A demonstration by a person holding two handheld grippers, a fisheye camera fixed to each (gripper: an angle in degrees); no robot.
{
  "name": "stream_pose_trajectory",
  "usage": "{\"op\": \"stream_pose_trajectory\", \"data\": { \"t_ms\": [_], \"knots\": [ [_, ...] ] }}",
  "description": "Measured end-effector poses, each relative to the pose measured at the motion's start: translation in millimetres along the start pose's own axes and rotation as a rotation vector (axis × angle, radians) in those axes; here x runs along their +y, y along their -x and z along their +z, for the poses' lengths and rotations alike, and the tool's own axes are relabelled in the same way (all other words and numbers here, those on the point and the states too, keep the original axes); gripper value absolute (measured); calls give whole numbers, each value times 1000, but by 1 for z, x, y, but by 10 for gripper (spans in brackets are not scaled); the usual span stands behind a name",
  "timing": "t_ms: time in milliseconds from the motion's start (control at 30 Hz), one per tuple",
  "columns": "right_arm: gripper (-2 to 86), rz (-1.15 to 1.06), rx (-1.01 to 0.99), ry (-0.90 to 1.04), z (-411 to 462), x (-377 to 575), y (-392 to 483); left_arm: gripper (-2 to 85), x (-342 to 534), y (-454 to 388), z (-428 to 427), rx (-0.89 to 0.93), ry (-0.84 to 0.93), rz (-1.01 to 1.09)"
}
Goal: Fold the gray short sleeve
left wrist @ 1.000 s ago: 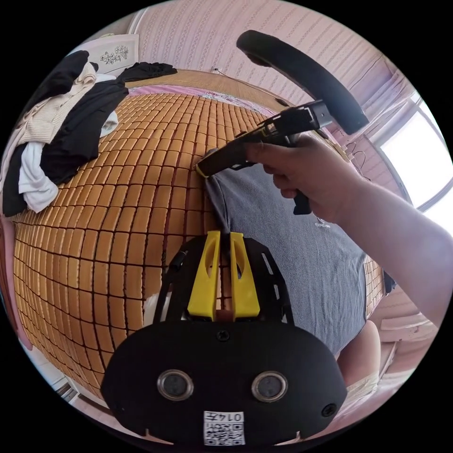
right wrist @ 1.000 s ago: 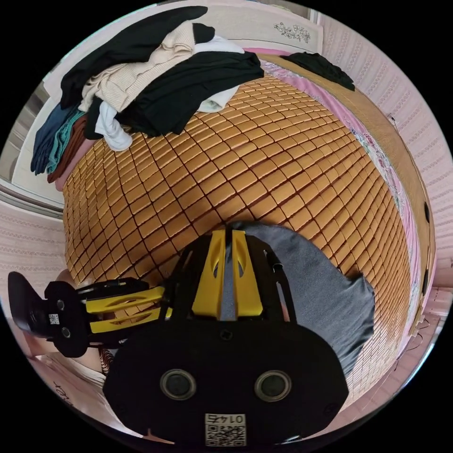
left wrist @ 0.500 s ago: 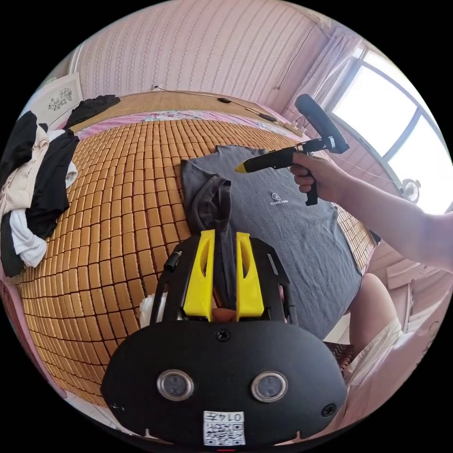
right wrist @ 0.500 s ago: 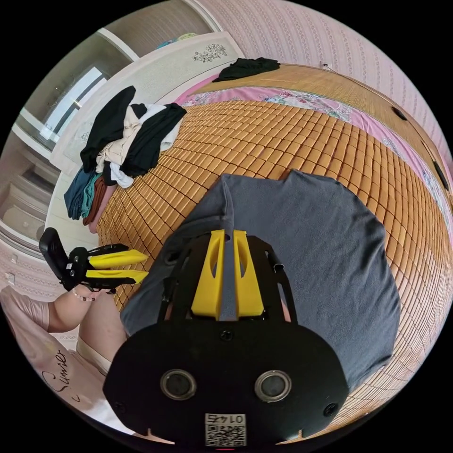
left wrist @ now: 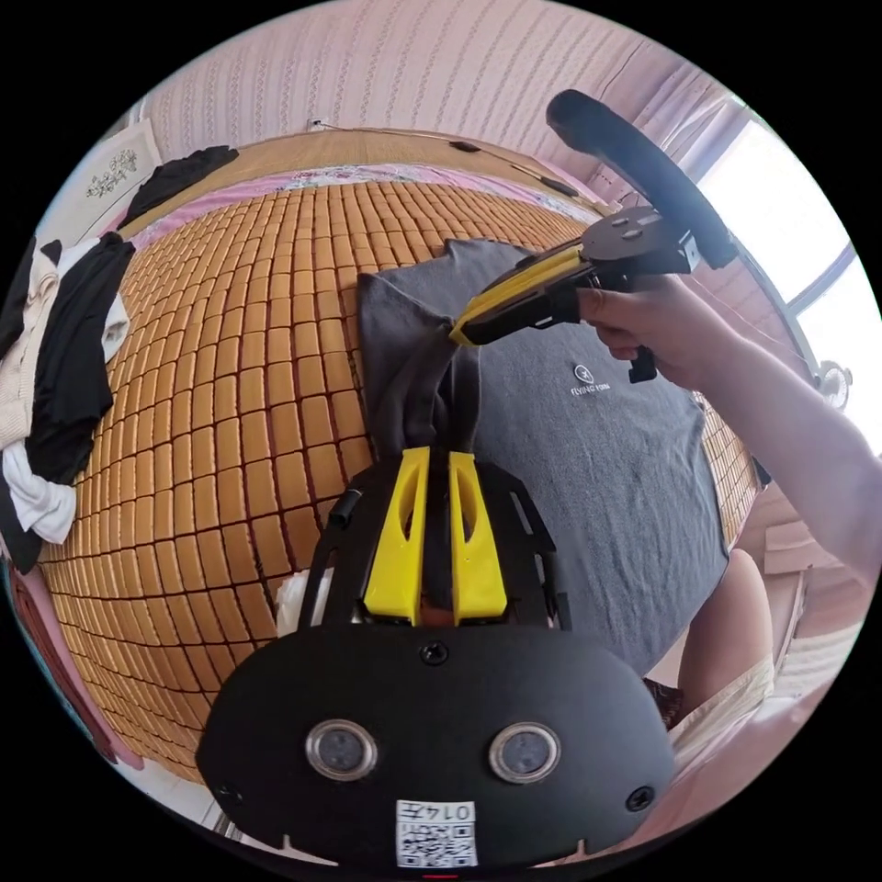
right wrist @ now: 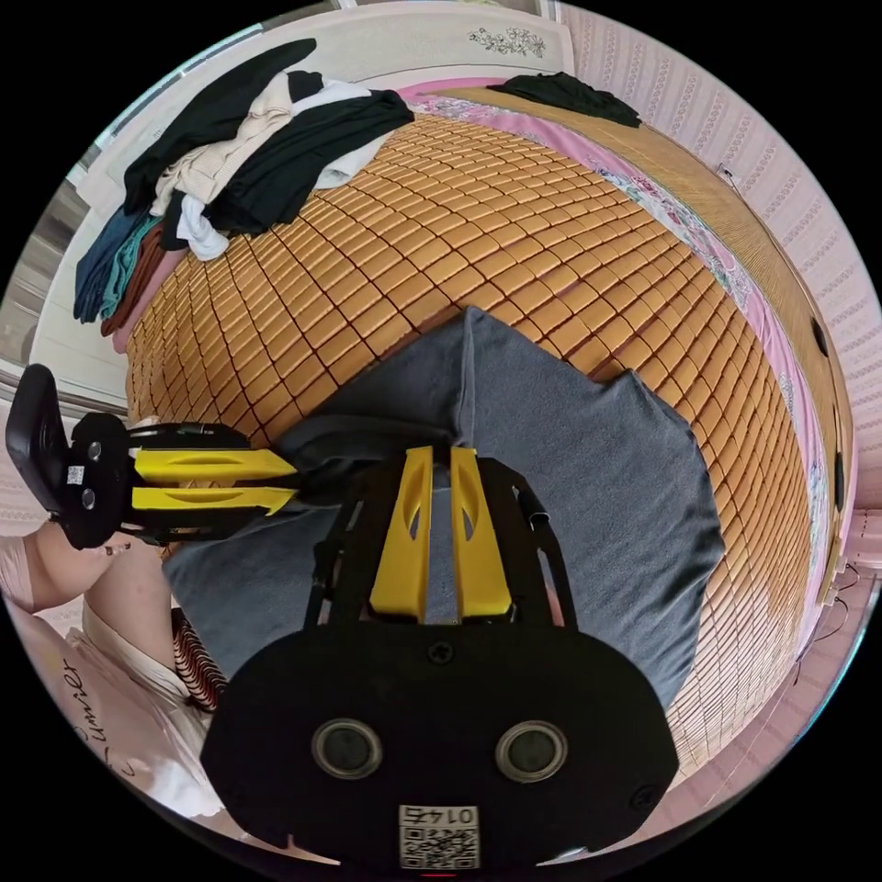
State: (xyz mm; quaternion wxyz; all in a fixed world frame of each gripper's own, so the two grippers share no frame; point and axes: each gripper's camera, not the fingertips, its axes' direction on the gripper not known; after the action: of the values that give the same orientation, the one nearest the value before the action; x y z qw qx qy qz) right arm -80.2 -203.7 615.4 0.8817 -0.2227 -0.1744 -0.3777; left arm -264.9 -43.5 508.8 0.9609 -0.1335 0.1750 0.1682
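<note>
The gray short-sleeve shirt (left wrist: 588,441) lies chest up on the woven bamboo mat (left wrist: 230,367), a small white logo on its chest. My left gripper (left wrist: 432,457) is shut on a raised, bunched fold of its side edge. A hand holds my right gripper (left wrist: 457,333) just beyond, pinching the same fold higher up. In the right gripper view the shirt (right wrist: 597,478) spreads below, my right gripper (right wrist: 432,453) is shut with gray cloth between its jaws, and the left gripper (right wrist: 287,482) comes in from the left, holding the dark lifted fold.
A pile of black, cream and white clothes (left wrist: 64,367) (right wrist: 248,156) sits at one end of the mat. A black garment (left wrist: 175,175) (right wrist: 570,92) lies by the far wall. The person's leg (left wrist: 726,625) is at the bed's edge, near a bright window (left wrist: 808,239).
The shirt's side edge has been lifted off the mat into a raised fold. The right gripper has come back close to the left one. Both cameras shifted.
</note>
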Motion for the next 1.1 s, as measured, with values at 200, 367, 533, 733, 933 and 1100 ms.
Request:
{"op": "stream_pose_trajectory", "data": {
  "t_ms": [200, 367, 533, 733, 933, 1100],
  "knots": [
    [-2, 14, -87, -82, -19, 4, -20, 3, -1, -26, -24, 93, -118, 150],
    [6, 10, -116, -37, -20, 25, -34, 40, -1, -41, -7, 94, -34, 212],
    [43, 6, -115, -53, -36, 37, -38, 64, 6, -56, -18, 2, -44, 224],
    [82, 39, -147, -109, -23, 4, -31, 74, -11, -67, 8, -53, 4, 177],
    [21, 11, -101, -108, -16, -12, -18, -1, -24, -75, 11, -93, -24, 192],
    [13, 24, -114, -110, -15, -2, -22, -2, -34, -80, 21, -116, 18, 227]
  ]
}}
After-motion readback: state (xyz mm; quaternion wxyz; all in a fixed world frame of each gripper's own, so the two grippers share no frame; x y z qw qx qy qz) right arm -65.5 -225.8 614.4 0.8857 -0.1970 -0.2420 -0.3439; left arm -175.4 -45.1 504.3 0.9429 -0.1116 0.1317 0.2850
